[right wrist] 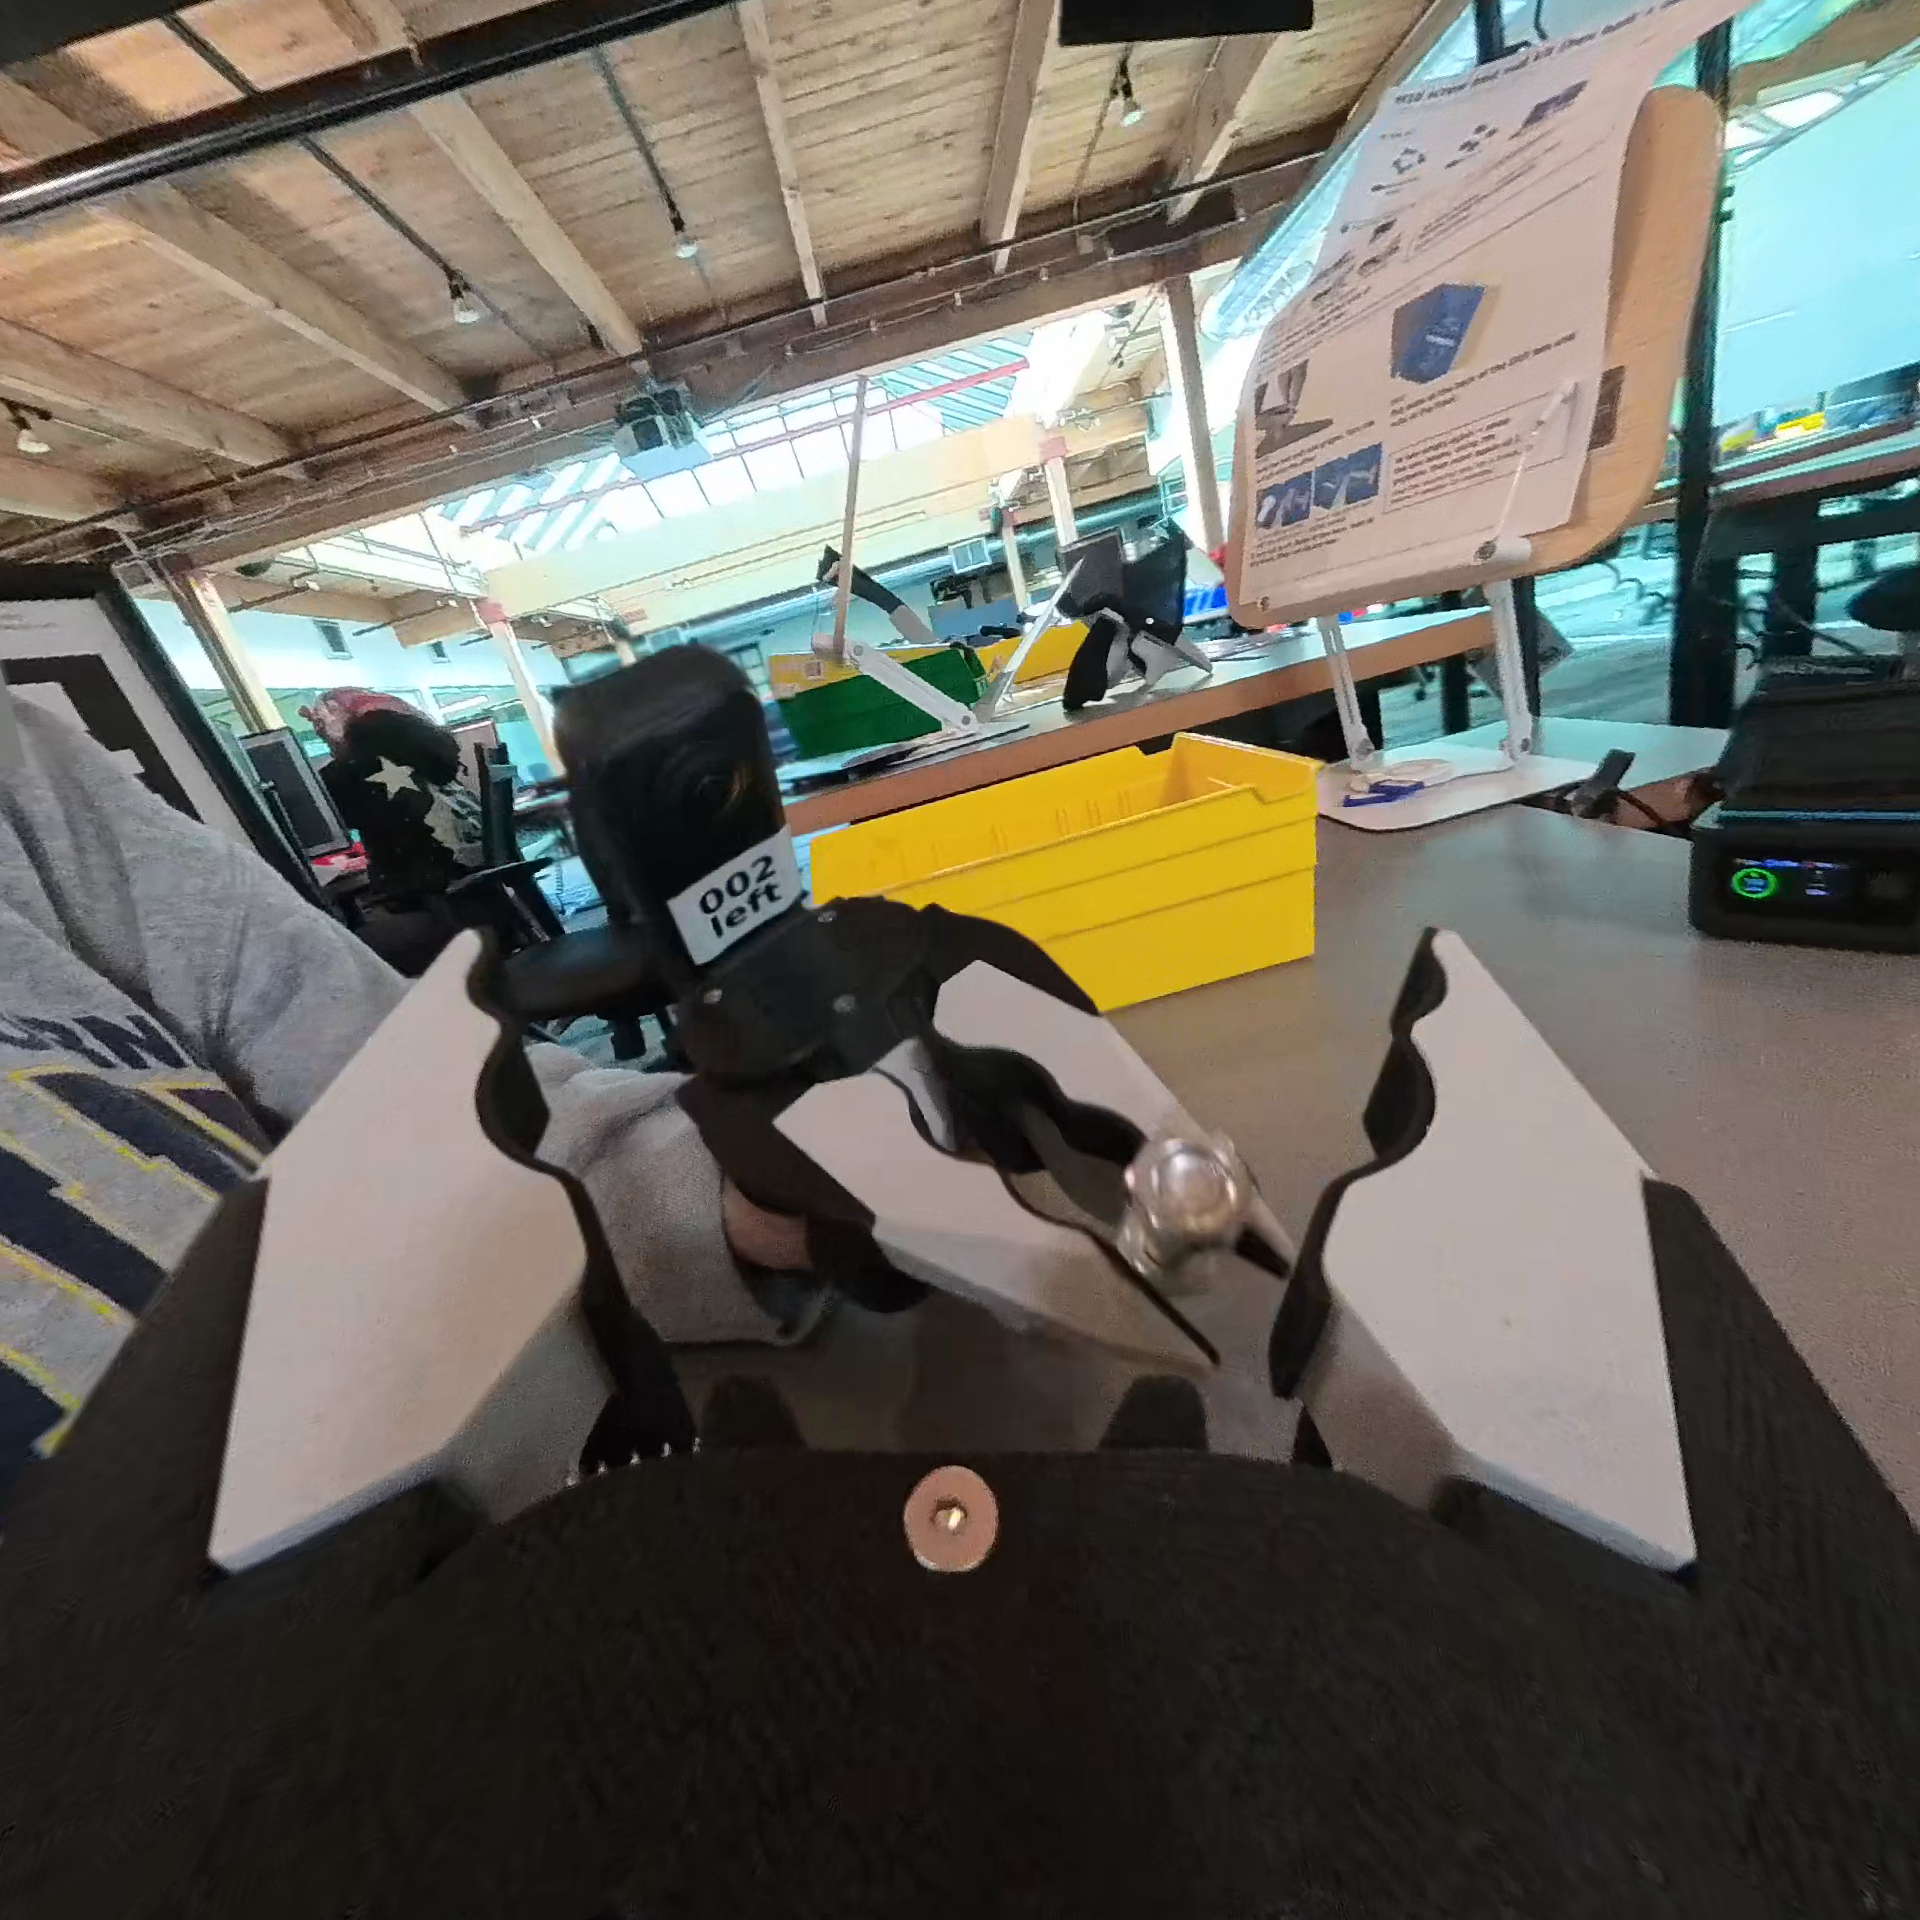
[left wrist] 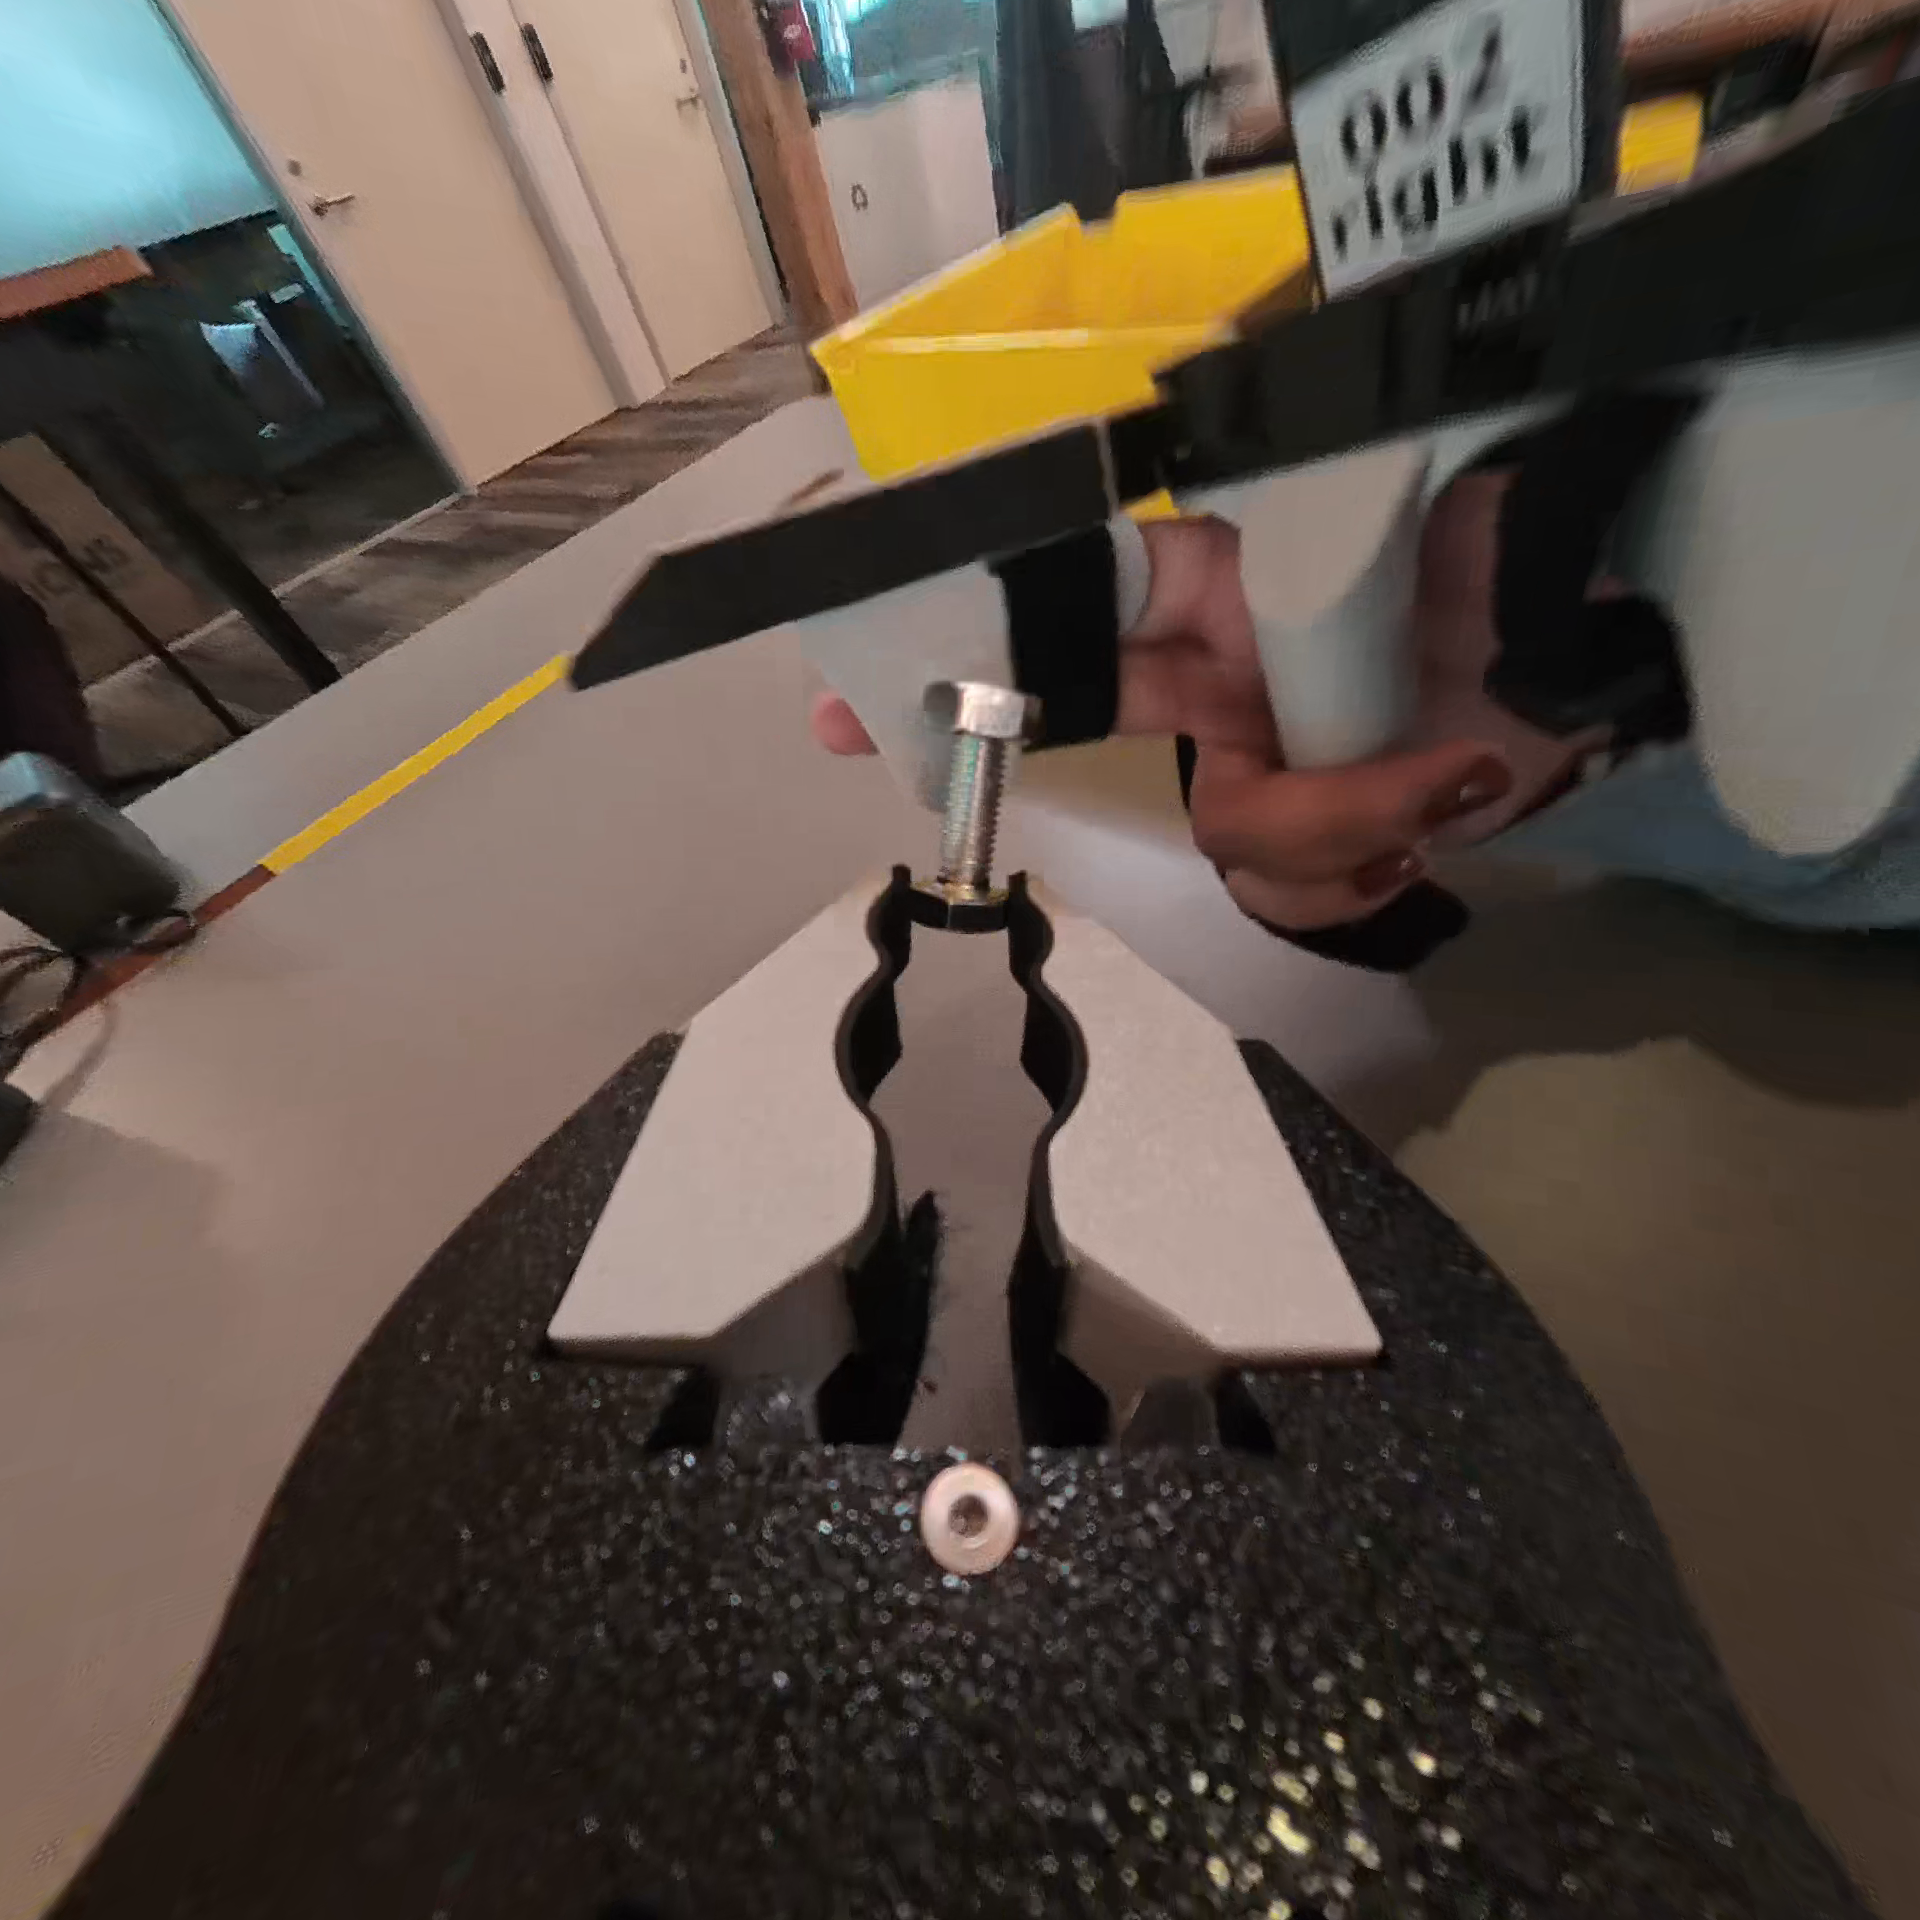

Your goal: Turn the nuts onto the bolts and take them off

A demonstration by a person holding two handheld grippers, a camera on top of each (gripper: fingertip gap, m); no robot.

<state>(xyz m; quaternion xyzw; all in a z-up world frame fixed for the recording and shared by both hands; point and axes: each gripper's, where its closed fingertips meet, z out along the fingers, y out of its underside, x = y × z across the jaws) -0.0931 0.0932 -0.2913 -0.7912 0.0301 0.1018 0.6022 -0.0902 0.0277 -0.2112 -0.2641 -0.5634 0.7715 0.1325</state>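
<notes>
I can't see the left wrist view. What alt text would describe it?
The left claw is shut on a nut with a bolt standing up from it, over a grey table. The right claw's finger and a yellow bin sit behind.

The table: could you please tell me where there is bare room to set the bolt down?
Bare table lies between the yellow bin and the black device, and nearer, right of the left gripper. In the left wrist view the grey top left of the bolt, up to the yellow tape, is free. It is crowded around the right gripper.
</notes>
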